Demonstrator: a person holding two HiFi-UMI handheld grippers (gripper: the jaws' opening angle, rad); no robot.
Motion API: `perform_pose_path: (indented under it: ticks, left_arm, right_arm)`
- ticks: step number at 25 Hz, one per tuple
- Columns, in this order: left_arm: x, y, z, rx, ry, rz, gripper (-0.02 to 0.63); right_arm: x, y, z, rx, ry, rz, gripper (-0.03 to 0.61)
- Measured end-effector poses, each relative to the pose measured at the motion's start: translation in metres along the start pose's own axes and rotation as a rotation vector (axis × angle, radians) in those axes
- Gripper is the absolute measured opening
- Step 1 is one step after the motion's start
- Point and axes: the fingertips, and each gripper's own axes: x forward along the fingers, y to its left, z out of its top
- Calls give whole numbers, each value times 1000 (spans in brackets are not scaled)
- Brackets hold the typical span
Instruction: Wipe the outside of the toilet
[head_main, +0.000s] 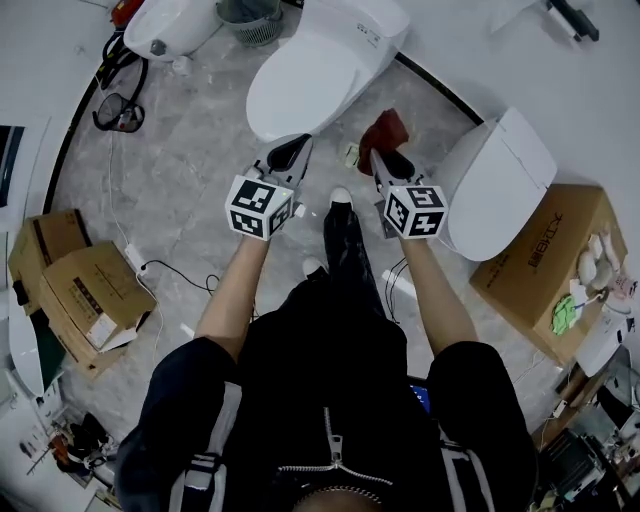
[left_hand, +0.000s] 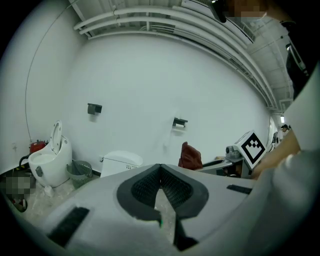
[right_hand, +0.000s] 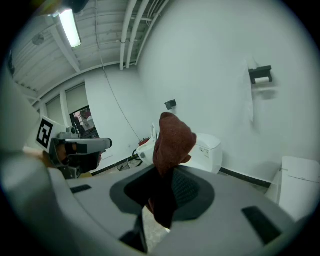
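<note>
While off the toilet (head_main: 310, 75), pinched red cloth (right_hand: 172, 135) in right gripper (right_hand: 162, 172), with left gripper (left_hand: 160, 170) closed empty; might slip under rubbing.

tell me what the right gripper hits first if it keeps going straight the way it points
Probably the toilet: the right gripper, shut on a red cloth, aims toward its tank end. Height is unclear, so it might pass over to the wall.

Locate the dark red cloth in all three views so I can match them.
Head view: cloth right of centre, at the right gripper tips.
Left gripper view: right of centre, beyond the jaws.
Right gripper view: centre, clamped between the jaws.
Shared landmark: closed white toilet.
</note>
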Motion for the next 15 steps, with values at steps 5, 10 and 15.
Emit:
perform_pose_path:
  ticks: [5, 10, 15]
  left_arm:
    - [69, 30, -9, -14, 57, -47, -2]
    - [130, 56, -37, -44, 96, -73, -2]
    - [174, 72, -77, -84, 151, -77, -2]
  right_arm:
    - [56, -46, 4, 22, 42, -24, 91]
    - [112, -86, -14, 47, 104, -38, 92]
    - [155, -125, -55, 99, 178, -52, 91]
